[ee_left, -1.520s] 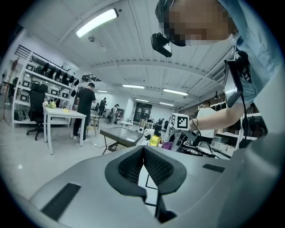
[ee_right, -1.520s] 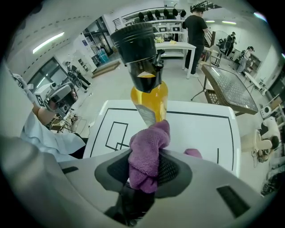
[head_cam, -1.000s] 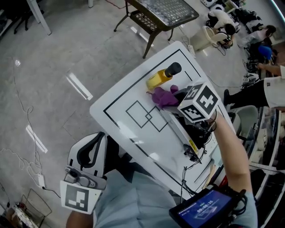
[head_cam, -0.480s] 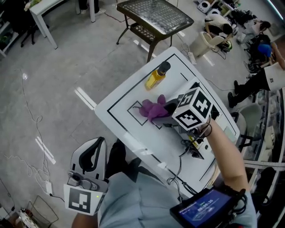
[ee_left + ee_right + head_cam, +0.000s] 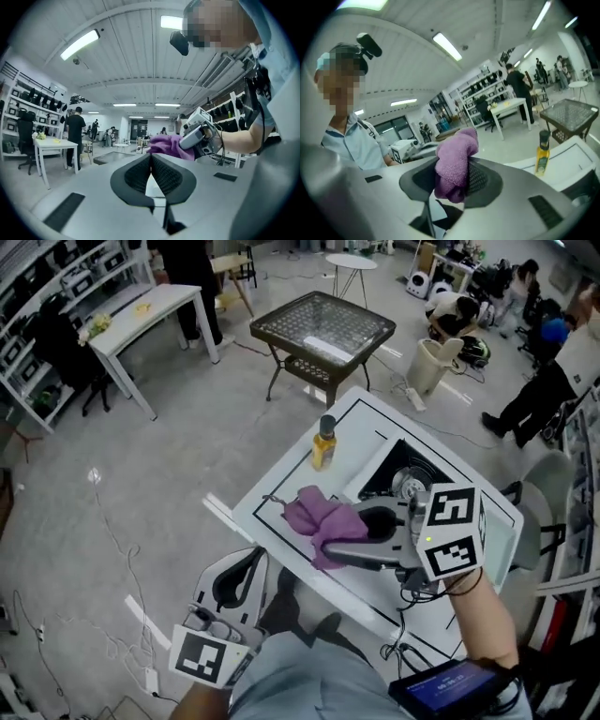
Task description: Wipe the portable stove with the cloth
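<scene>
My right gripper (image 5: 361, 532) is shut on the purple cloth (image 5: 321, 517) and holds it in the air above the near part of the white table (image 5: 281, 486). In the right gripper view the cloth (image 5: 454, 164) bulges out between the two pads. The black portable stove (image 5: 405, 480) sits on the table to the right of the cloth, partly hidden by my right gripper's marker cube. My left gripper (image 5: 239, 579) hangs low on the left, off the table; its jaws (image 5: 151, 172) are shut with nothing between them, and it looks across at the cloth (image 5: 165, 143).
A yellow oil bottle (image 5: 323, 446) with a black cap stands on the table's far side. Beyond the table are a mesh-top metal table (image 5: 323, 326), a bin (image 5: 434, 364), a white desk (image 5: 150, 317) and people at the far right. Cables trail on the floor at the left.
My right gripper has lifted the cloth up off the stove area and swung it left toward the table's near edge. My left gripper has risen too.
</scene>
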The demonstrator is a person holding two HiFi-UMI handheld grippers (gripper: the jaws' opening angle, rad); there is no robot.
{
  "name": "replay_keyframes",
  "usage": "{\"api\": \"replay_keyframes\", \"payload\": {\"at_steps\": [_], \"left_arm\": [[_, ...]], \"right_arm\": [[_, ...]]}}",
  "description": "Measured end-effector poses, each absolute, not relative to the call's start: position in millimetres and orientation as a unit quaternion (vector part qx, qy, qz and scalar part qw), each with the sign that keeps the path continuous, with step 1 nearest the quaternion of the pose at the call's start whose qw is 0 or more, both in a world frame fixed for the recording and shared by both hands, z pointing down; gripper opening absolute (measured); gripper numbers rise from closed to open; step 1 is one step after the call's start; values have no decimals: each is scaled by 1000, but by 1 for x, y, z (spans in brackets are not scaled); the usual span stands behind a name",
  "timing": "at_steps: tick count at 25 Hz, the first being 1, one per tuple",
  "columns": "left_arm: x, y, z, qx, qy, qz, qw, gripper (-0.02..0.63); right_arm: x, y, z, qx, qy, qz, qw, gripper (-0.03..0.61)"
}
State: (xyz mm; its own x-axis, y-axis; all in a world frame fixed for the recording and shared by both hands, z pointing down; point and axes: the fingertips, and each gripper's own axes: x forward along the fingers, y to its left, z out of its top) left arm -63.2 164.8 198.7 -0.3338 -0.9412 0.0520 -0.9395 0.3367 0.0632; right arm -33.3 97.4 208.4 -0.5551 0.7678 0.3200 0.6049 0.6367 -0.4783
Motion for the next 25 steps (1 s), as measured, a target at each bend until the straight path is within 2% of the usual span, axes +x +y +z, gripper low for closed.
{"api": "replay_keyframes", "payload": {"at_steps": [6,12,18,25], "left_arm": [[-60,132,112,649,-759,-37,-39,18],[-44,101,81,711,-696,-47,-89,18],[-34,76,128,750,-656,-23,-78,18],[-1,65,159,801,-595,-25,-67,18]], "right_arm": [[-6,84,97,-236,-965,80,77,153],[26,51,95,-6,-998,61,-19,153],[52,36,164,236,-972,11,-6,153],[95,47,211,377,-926,26,6,153]]}}
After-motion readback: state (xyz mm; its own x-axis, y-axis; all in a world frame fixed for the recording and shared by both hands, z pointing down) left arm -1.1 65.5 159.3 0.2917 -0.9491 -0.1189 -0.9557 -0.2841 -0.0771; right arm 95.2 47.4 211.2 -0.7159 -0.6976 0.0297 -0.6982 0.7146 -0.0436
